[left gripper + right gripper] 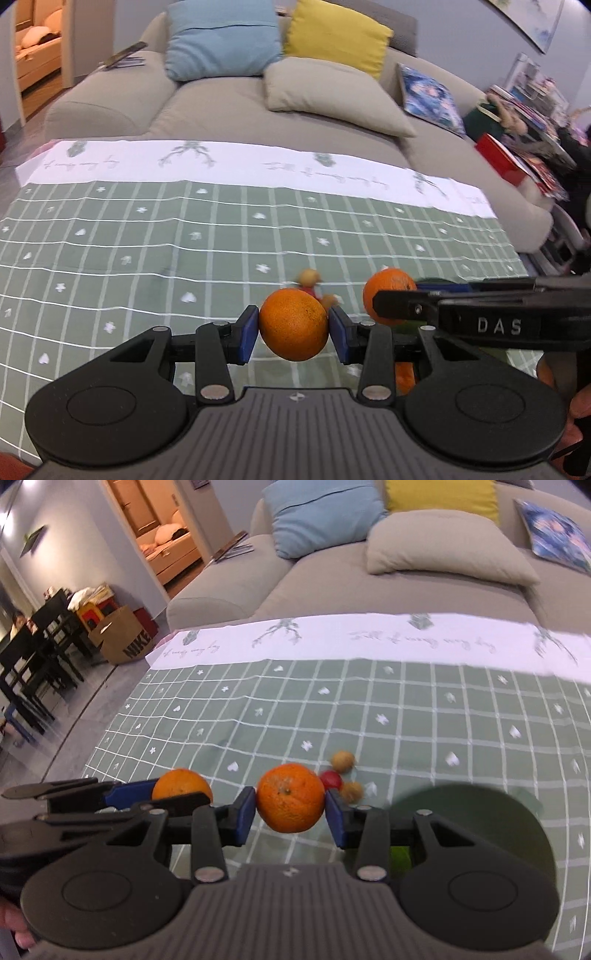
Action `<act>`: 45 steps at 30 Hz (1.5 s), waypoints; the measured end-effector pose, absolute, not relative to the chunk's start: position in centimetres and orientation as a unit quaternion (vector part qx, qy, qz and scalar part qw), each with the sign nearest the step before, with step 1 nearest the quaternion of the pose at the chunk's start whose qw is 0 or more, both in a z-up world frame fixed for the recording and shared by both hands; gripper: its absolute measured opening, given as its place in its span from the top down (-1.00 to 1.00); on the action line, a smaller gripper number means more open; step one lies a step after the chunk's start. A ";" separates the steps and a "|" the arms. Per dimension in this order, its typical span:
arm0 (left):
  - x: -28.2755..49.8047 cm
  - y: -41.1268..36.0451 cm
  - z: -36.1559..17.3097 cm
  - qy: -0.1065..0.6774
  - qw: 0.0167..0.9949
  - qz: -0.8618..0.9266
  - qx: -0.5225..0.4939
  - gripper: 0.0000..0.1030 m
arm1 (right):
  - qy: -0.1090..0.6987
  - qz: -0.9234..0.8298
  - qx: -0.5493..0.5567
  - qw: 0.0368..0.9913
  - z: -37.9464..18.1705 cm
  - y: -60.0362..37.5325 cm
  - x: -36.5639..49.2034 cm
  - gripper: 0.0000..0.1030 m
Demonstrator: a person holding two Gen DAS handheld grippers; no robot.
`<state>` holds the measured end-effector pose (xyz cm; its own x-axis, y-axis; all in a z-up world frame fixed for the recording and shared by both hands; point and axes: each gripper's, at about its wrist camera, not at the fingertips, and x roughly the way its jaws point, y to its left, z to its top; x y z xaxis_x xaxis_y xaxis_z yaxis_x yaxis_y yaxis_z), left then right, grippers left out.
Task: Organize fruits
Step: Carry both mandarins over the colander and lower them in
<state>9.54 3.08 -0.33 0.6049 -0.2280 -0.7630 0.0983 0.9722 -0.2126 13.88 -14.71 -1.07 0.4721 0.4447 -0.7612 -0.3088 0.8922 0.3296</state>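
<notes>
My left gripper [293,325] is shut on an orange [293,324], held above the green checked tablecloth [147,236]. My right gripper [290,805] is shut on a second orange [290,797], seen in the left wrist view [388,291] just right of the first. The left gripper's orange shows in the right wrist view [181,783]. Small fruits lie on the cloth beyond: a red one [330,779] and two tan ones [342,761]. A dark green plate [472,823] lies under the right gripper's right side, with a green fruit [400,860] partly hidden.
A beige sofa [221,103] with blue, yellow and beige cushions runs behind the table. Cluttered shelves [535,110] stand at the right. A brown paper bag [122,638] and dark chairs [33,653] stand on the floor at the left.
</notes>
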 end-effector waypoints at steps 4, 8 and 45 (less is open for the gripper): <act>8.9 0.8 0.1 0.436 0.889 -0.121 -0.064 0.11 | 0.467 0.205 0.090 0.855 -1.2 -17.7 11.6 0.27; 8.4 -1.5 0.0 0.444 0.882 -0.148 -0.060 0.11 | 0.469 0.183 0.091 0.859 -1.5 -20.4 9.7 0.27; 10.2 -14.1 -7.2 0.551 0.771 -0.279 0.159 0.10 | 0.517 0.113 0.041 0.847 -7.6 -27.3 10.4 0.26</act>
<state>10.22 -14.15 -7.19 0.2378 -0.2545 -0.9374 0.6044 0.7942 -0.0624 10.40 -27.30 -7.56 0.4396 0.2344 -0.8671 -0.1497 0.9710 0.1866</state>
